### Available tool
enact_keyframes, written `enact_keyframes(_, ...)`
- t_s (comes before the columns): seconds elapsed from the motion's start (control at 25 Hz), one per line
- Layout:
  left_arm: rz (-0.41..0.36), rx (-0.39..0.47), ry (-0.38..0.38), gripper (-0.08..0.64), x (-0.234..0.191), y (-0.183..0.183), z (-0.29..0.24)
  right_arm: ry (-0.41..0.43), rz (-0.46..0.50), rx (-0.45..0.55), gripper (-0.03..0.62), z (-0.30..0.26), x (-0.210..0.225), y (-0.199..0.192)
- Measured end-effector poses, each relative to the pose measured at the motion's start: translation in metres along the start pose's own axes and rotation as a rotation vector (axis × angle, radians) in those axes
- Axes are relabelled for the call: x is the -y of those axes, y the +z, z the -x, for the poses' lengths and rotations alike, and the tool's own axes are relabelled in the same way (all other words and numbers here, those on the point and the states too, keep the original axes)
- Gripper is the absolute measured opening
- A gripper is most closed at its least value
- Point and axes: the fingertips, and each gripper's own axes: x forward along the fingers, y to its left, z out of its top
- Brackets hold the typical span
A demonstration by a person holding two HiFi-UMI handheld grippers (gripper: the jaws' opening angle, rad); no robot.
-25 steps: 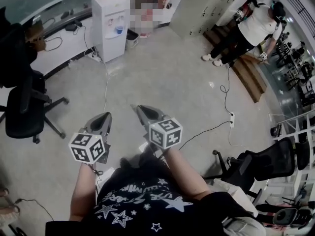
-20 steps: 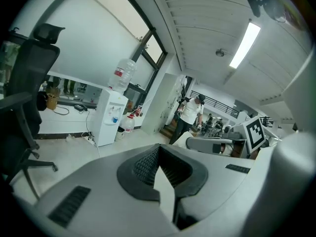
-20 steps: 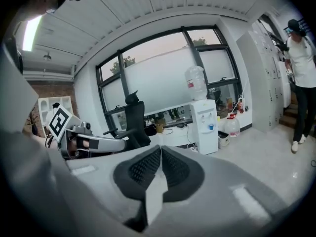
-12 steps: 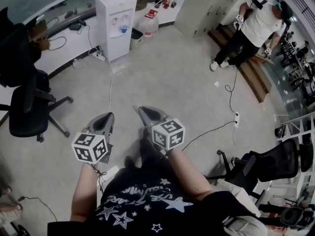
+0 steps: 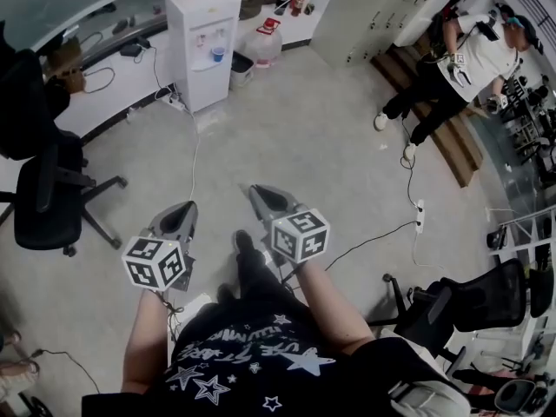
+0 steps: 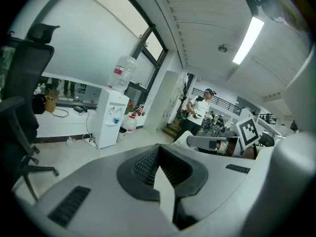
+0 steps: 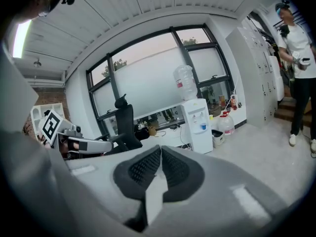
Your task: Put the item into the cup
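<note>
Cup and item: place impossible to tell from any view.

Head view: left gripper (image 5: 185,207) and right gripper (image 5: 256,191) side by side above pale grey floor (image 5: 304,137). Water dispenser (image 5: 202,46) far left, office chair (image 5: 48,194) left, cable (image 5: 373,233) right, person (image 5: 460,68) far right. Shirt (image 5: 252,354) print unreadable.

Left gripper view: jaws pressed together, nothing between.

Right gripper view: jaws likewise together, empty.

Office, swivel chairs (image 5: 48,194), water dispenser (image 5: 204,46), lockers (image 5: 365,11)
</note>
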Motion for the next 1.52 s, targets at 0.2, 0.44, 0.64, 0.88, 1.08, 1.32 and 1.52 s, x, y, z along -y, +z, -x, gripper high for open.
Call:
enact_keyframes(0.2,0.001,-0.005,0.008,0.005,-0.014,0.021,-0.038,-0.007,-0.018,0.002,0.002,-0.028,0.042,0.022)
enact_keyframes(0.44,0.011,-0.013,0.034,0.005,-0.039,0.057,-0.08,-0.006,-0.019,0.021,0.002,-0.07,0.083,0.063)
enact_keyframes(0.64,0.031,-0.019,0.048,0.005,-0.054,0.075,-0.118,0.014,-0.02,0.008,0.002,-0.099,0.114,0.082)
enact_keyframes(0.88,0.044,-0.025,0.075,0.005,-0.065,0.095,-0.157,0.042,-0.03,-0.011,0.002,-0.124,0.151,0.096)
enact_keyframes(1.08,0.05,-0.02,0.102,0.005,-0.071,0.114,-0.19,0.074,-0.022,-0.017,0.002,-0.139,0.181,0.113)
enact_keyframes(1.32,0.051,-0.006,0.135,0.005,-0.08,0.127,-0.225,0.101,-0.006,-0.026,0.002,-0.156,0.216,0.123)
enact_keyframes(1.52,0.067,-0.003,0.153,0.005,-0.081,0.131,-0.234,0.081,-0.024,-0.012,0.002,-0.158,0.243,0.137)
